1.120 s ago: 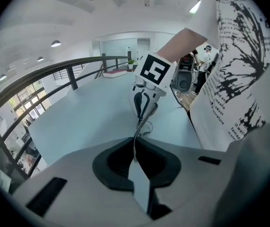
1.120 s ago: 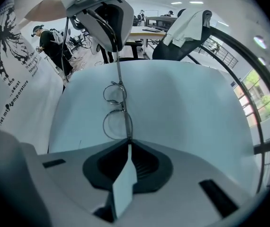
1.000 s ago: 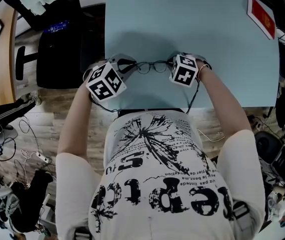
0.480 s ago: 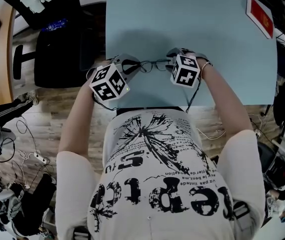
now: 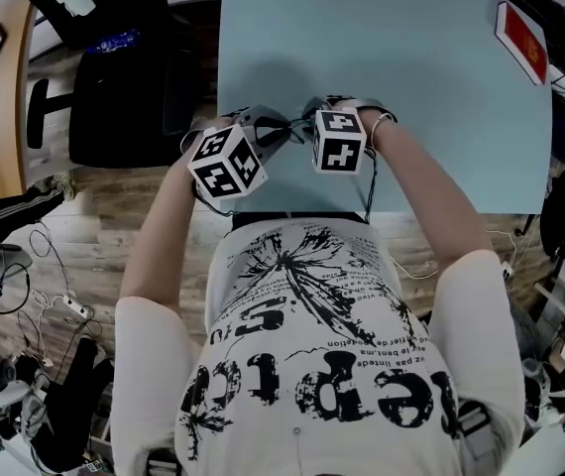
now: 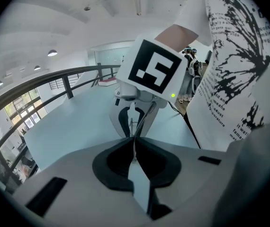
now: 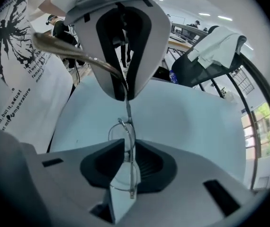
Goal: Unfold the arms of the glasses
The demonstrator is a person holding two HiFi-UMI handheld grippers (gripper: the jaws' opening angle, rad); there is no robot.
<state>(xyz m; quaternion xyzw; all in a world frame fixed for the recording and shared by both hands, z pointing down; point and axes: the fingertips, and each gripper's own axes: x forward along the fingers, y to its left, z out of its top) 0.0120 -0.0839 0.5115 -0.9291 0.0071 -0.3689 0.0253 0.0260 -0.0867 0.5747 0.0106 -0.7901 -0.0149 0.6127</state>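
**Head view.** Your L gripper [image 5: 255, 127] and R gripper [image 5: 322, 119] meet near the front edge of the pale blue, matte surface [image 5: 411, 87], with their black-and-white marker cubes close together. The glasses [image 5: 287, 127] have a thin dark wire frame. They sit between the two grippers over the surface and are only partly visible. A flat red rectangular item [image 5: 520, 36] lies well apart at the far R corner. A black chair [image 5: 114, 97] stands beside the surface on the L side. Your white shirt [image 5: 312, 345] with black print fills the lower frame.

**Left gripper view.** The jaws are pressed together, pinching a thin metal strand of the glasses at the tips. The strand runs straight ahead to the R gripper, which stands just beyond with its cube uppermost. Smooth blue surface shows below.

**Right gripper view.** The jaws have just been closing and stand part-spread. A round wire rim w/ clear lens stands edge-on between the ribbed dark pads, and no firm pinch on it is seen. Just past it, the L gripper's tips meet on the end of the frame. From there a bronze metal temple arm [image 7: 73, 51] sticks out to the upper L, slim, slightly curved and blurred.
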